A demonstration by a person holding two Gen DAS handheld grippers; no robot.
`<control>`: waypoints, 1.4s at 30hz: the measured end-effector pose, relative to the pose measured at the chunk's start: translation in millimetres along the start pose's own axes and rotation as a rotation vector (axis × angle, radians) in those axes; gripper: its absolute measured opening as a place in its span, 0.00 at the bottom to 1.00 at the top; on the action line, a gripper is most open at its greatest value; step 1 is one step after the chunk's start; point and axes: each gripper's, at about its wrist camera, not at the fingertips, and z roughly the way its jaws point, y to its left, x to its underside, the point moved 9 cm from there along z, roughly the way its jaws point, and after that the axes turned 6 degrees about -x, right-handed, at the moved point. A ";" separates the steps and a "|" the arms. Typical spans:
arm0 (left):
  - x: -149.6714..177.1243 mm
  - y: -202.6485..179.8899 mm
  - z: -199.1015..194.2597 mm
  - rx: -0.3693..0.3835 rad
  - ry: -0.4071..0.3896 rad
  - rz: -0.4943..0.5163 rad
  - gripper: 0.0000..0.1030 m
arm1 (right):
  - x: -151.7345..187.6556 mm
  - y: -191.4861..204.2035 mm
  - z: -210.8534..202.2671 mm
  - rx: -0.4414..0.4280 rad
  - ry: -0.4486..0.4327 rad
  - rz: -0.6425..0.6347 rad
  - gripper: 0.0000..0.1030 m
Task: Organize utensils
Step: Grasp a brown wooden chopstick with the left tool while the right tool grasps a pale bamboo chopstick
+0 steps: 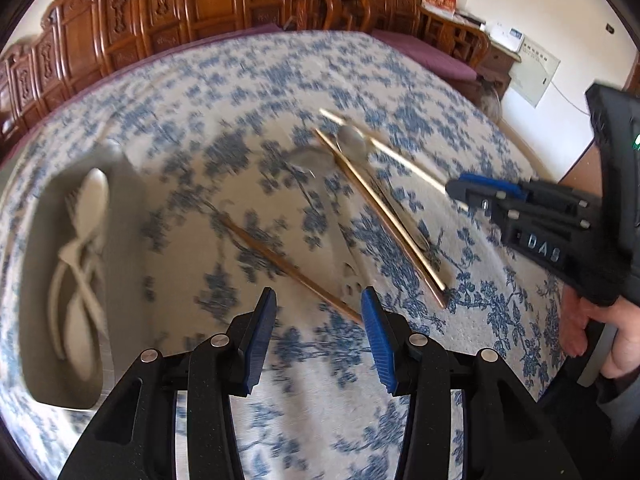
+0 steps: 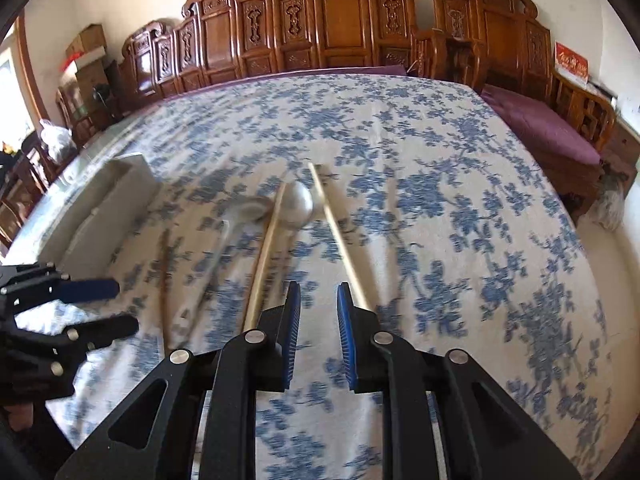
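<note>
Chopsticks (image 2: 264, 256) and spoons (image 2: 298, 204) mid-cloth; tray (image 1: 120, 216) leftward; left tongs (image 1: 318, 336), right tongs (image 2: 319, 320) both released, empty.

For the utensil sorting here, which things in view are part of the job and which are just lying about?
Job:
- tray, white cutlery already in it
- chopsticks loose on the cloth
- metal spoons among them
- left tongs and right tongs, both open and empty

Lying about:
- tablecloth
- carved benches
- purple cushion
- boxes

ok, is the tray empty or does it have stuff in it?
Not empty. The tray holds white plastic utensils: a spoon and a fork at least.
</note>
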 end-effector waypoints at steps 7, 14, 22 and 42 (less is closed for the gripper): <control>15.8 -14.5 10.1 -0.022 0.029 0.035 0.41 | -2.1 -5.3 5.3 -0.003 0.001 0.018 0.29; 25.0 -3.7 4.2 -0.017 0.058 0.026 0.29 | -4.6 -4.8 9.0 0.006 0.003 0.014 0.29; 27.6 14.7 2.1 0.017 0.076 -0.040 0.14 | -7.6 -2.1 11.9 0.015 0.000 0.011 0.29; 20.5 -2.6 10.7 -0.097 0.085 -0.002 0.11 | -6.8 -8.0 13.8 0.015 -0.002 0.030 0.29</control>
